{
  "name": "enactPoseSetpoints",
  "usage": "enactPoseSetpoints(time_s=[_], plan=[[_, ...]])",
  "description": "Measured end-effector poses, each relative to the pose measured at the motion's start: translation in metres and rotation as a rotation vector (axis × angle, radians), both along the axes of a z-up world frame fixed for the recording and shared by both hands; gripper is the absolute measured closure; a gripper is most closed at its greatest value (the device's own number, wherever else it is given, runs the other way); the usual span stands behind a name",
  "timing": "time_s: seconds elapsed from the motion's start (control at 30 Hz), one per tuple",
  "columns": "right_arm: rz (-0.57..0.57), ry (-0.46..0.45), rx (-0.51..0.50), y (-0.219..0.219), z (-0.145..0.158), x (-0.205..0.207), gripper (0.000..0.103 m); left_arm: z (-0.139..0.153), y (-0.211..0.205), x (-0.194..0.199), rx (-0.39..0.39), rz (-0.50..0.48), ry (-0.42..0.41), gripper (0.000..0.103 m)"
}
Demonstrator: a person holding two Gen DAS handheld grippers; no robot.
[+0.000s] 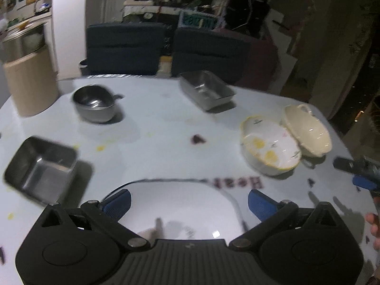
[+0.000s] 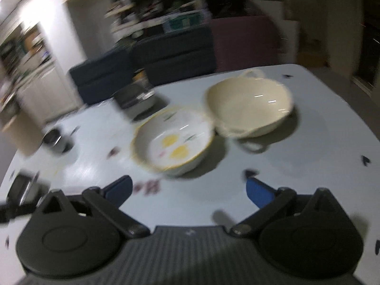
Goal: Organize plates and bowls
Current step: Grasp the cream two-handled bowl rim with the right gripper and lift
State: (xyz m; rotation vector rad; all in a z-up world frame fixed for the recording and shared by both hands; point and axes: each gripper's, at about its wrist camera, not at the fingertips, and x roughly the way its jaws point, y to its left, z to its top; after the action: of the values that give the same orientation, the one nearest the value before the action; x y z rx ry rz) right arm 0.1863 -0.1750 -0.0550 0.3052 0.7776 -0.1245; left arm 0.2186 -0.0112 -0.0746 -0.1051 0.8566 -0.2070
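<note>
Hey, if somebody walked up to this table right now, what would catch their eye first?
Probably the white bowl with yellow blobs, rim against the cream two-handled dish on the table's right side. Then the steel pieces across the white table: a round bowl far left and two rectangular trays.

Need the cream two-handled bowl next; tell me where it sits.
The cream bowl sits on the white table, far right in the left wrist view, its rim touching the flowered bowl on its left; nothing is between either gripper's fingers.
</note>
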Motion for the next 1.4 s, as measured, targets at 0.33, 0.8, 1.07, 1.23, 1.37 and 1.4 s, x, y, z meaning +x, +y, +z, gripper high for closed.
enactPoseSetpoints(time_s=[0.33, 0.8, 1.07, 1.23, 1.37, 1.4], plan=[[-0.272, -0.013, 0.197, -0.069, -0.029, 0.045, 0.002, 0.001, -0.057, 0.016, -0.070, -0.107, -0.081, 0.000], [-0.514, -0.034, 0.731, -0.101, -0.103, 0.066, 0.081, -0.001, -0.087, 0.038, -0.242, -0.153, -0.124, 0.000], [-0.487, 0.009, 0.608, -0.107, -0.092, 0.060, 0.088, -0.002, -0.100, 0.039, -0.244, -0.167, -0.109, 0.000], [-0.547, -0.009, 0.430, -0.134, -0.081, 0.049, 0.094, 0.003, -0.113, 0.035, -0.234, -0.222, -0.131, 0.000], [-0.640, -0.095, 0.395, -0.169, -0.080, 0.025, 0.089, 0.015, -0.131, 0.051, -0.221, -0.266, -0.160, 0.000], [-0.670, -0.101, 0.410, -0.176, -0.081, 0.019, 0.086, 0.019, -0.138, 0.059, -0.224, -0.277, -0.169, 0.000]])
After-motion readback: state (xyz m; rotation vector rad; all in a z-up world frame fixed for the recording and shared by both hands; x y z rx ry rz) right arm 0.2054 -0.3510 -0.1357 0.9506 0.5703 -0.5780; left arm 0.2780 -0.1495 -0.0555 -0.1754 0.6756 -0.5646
